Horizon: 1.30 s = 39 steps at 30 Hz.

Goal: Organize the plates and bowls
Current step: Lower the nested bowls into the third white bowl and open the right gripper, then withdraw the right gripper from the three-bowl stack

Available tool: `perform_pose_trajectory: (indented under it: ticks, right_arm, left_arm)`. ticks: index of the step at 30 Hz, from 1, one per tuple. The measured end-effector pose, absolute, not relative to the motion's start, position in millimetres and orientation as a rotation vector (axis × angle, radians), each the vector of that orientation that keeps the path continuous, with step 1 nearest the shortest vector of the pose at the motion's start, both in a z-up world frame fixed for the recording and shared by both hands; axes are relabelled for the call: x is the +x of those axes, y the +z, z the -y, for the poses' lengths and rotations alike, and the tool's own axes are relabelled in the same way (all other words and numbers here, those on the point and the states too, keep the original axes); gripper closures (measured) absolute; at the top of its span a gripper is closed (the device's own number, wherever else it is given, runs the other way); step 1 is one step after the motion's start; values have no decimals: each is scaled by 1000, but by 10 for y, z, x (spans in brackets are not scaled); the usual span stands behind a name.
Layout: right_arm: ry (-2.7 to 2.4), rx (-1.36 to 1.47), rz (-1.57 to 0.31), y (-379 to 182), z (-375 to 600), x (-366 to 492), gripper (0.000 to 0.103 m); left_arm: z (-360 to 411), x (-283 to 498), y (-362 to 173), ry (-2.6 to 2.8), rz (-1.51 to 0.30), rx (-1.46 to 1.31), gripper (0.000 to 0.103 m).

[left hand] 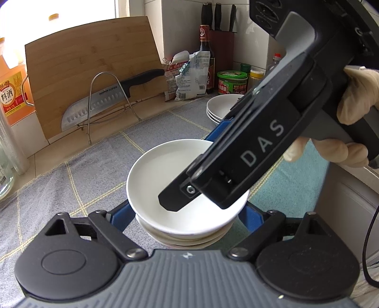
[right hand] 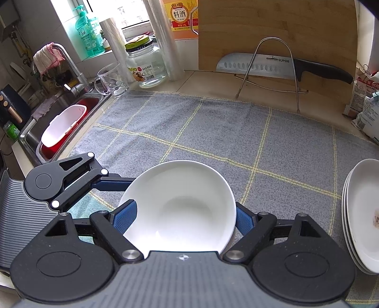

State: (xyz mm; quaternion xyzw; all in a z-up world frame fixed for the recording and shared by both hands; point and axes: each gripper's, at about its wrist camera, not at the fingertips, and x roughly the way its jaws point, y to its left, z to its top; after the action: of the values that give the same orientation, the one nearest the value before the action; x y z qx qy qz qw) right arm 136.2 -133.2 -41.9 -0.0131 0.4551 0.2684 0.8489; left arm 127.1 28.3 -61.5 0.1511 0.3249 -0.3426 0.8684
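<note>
White letters "DAS" ran along the black body of the right gripper (left hand: 213, 170). "SUPOR" was printed on the steel blade of the black-handled knife (right hand: 281, 65). Left of that knife, the orange cooking-wine bottle (right hand: 181, 19) carried "料酒" on its yellow label.

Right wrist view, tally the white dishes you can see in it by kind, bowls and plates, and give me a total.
White round ceramic bowl: 1
White round ceramic plates, stacked: 3
Total: 4
</note>
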Motion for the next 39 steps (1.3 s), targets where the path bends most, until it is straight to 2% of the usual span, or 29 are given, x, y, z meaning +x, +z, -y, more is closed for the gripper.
perform_pose_trajectory:
  ticks: [14,23,39]
  right_arm:
    - [564,-29,-958,-426,1331,1373,13]
    - [557,-51,-947,-428,1305,1374,3]
    - [528,-55,-864,-388,1334,1188,0]
  left_arm:
    - [-282,1296,-648,-718,-696,300,10]
    - [-343,1291,-642,-721,-686,301,9]
    - [-658,1156,-655,-735,-666,296,6]
